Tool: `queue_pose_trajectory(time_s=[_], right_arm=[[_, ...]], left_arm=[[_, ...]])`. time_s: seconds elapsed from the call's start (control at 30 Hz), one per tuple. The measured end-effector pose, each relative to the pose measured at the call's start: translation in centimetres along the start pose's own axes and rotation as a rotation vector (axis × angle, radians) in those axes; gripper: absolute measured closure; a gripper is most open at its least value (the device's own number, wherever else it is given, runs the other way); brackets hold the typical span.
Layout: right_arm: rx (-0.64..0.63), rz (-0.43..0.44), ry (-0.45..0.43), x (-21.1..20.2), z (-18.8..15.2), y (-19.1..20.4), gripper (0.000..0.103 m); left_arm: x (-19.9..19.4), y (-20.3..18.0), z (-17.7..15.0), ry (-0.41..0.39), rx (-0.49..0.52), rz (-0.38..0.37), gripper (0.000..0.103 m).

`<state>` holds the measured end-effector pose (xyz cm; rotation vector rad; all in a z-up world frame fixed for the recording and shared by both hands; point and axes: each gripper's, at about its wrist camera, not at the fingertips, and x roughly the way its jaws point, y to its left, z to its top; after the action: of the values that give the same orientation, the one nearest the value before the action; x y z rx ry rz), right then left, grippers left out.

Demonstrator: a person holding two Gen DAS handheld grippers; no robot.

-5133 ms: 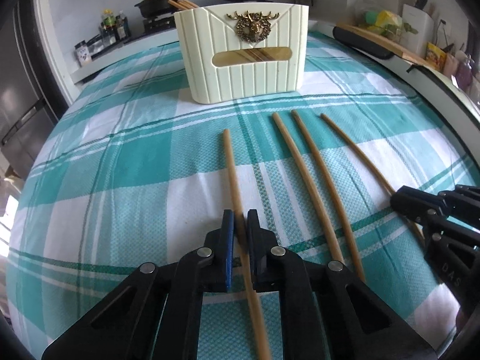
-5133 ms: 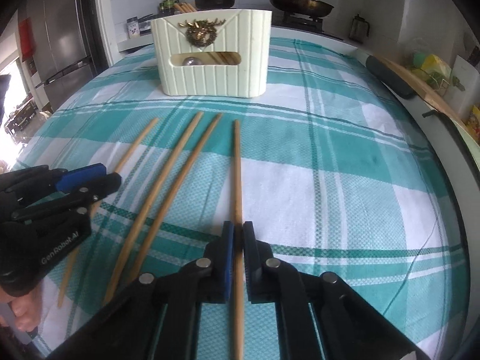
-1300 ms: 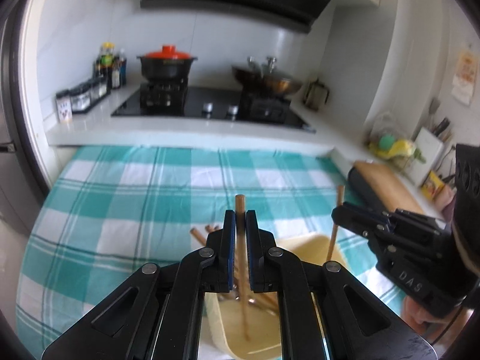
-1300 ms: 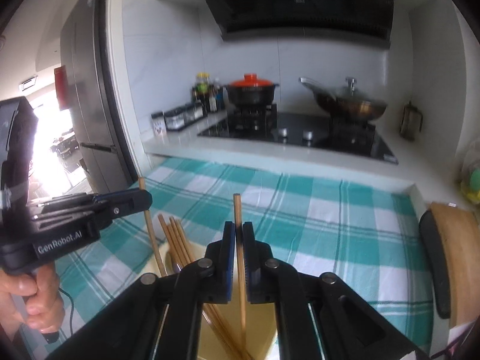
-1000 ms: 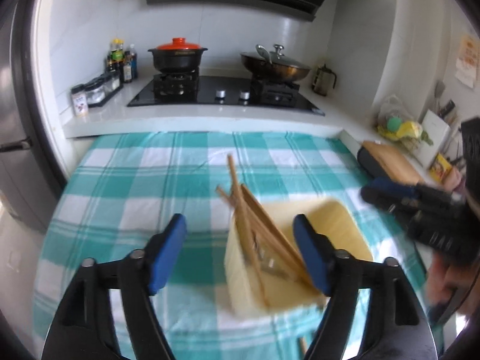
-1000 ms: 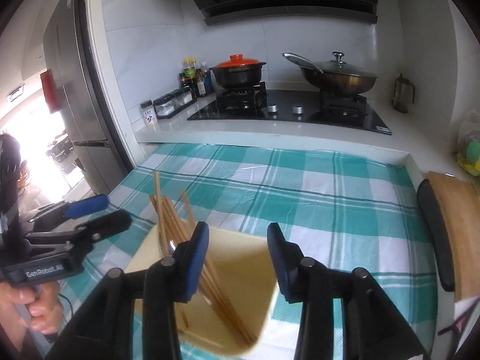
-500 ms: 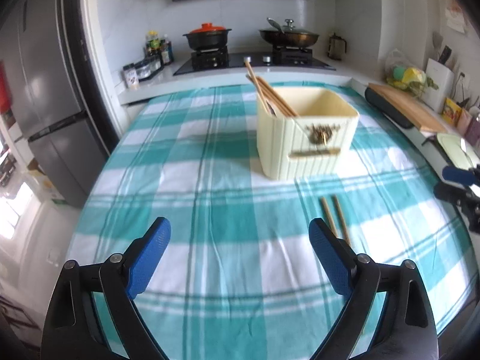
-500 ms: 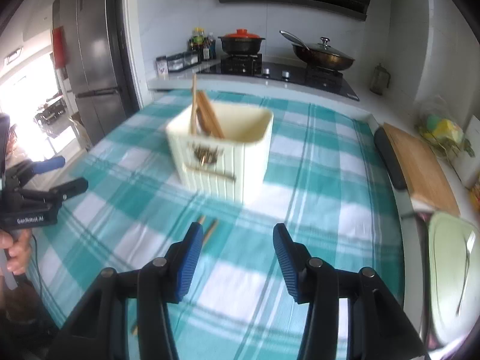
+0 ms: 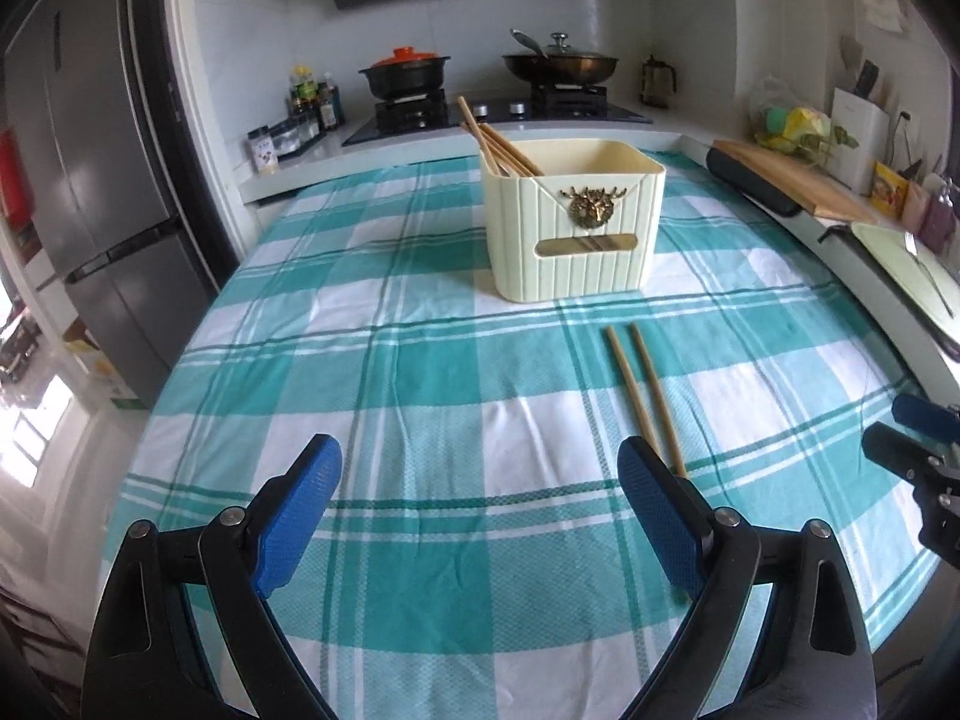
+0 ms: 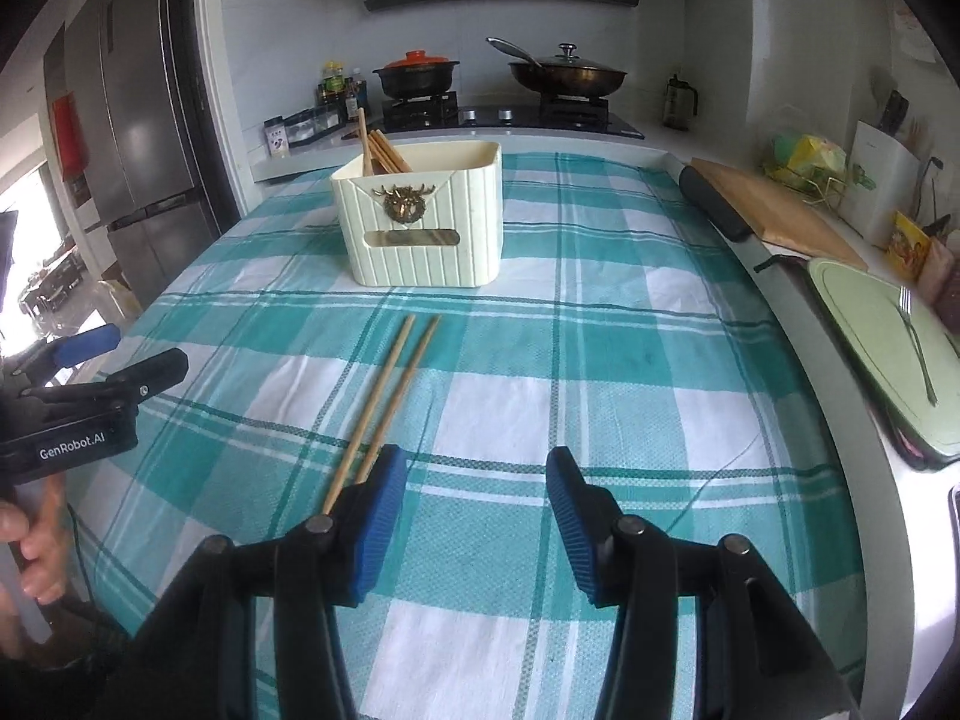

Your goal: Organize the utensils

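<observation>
A cream utensil holder (image 9: pixel 573 219) with a gold stag badge stands on the checked tablecloth; it also shows in the right wrist view (image 10: pixel 420 219). Several wooden chopsticks (image 9: pixel 495 144) lean in its left end (image 10: pixel 381 153). Two loose chopsticks (image 9: pixel 642 393) lie side by side on the cloth in front of it (image 10: pixel 390 396). My left gripper (image 9: pixel 480 510) is open and empty, low over the near cloth, left of the loose pair. My right gripper (image 10: pixel 474 510) is open and empty, its left finger just over the pair's near ends.
A stove with a red-lidded pot (image 9: pixel 405 69) and a pan (image 9: pixel 561 63) is behind the table. A fridge (image 9: pixel 90 180) stands left. A cutting board (image 10: pixel 774 210) and a green plate with a fork (image 10: pixel 888 348) lie along the right counter.
Both grippers let their chopsticks go into the holder, opened, and drew back and down toward the near cloth. Two chopsticks are left lying there.
</observation>
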<state>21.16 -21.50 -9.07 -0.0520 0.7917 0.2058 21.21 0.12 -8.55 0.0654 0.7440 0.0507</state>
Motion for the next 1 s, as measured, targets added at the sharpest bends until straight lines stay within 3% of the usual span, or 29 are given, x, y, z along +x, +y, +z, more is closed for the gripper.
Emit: queue_pose_trajectory(time_s=[0.7, 1.0], right_arm=[[0.02, -0.001, 0.037, 2.1, -1.4, 0.6, 0.053], [0.06, 0.006, 0.054, 4.2, -1.4, 0.1, 0.054]], left_arm=[[1.9, -1.0, -0.8, 0.046, 0.019, 0.01, 0.009], [4.0, 0.2, -2.1, 0.116, -0.042, -0.01, 0.009]])
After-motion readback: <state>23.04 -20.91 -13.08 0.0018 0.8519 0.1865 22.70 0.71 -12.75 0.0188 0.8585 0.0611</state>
